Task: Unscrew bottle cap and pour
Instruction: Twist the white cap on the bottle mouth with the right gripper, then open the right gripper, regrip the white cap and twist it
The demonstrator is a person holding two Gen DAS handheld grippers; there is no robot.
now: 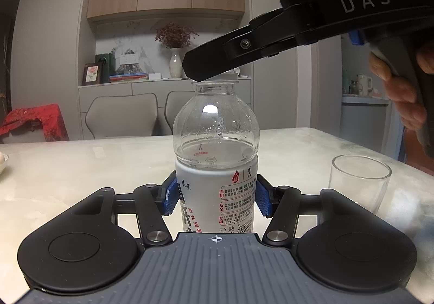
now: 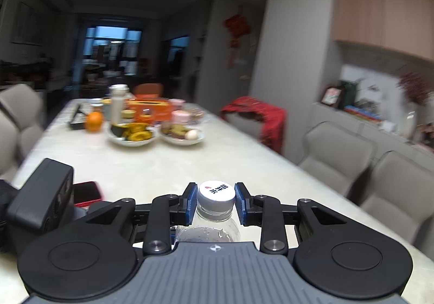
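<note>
A clear water bottle (image 1: 215, 141) with a white label stands upright on the pale marble table (image 1: 81, 168). It is partly filled. My left gripper (image 1: 215, 199) is shut on its labelled body, with the blue pads pressed on both sides. From the upper right, my right gripper (image 1: 196, 70) reaches over the bottle's neck and hides most of the white cap (image 1: 233, 76). In the right wrist view the right gripper (image 2: 216, 202) is shut on the cap (image 2: 216, 192), which sits on the bottle (image 2: 208, 233). A hand (image 1: 407, 97) holds the right gripper's handle.
An empty drinking glass (image 1: 358, 181) stands on the table to the right of the bottle. A red phone (image 2: 86, 192) lies by the left gripper's body (image 2: 43, 203). Plates of food (image 2: 133, 135), an orange and containers crowd the far end. Grey chairs (image 2: 336, 152) line the table's side.
</note>
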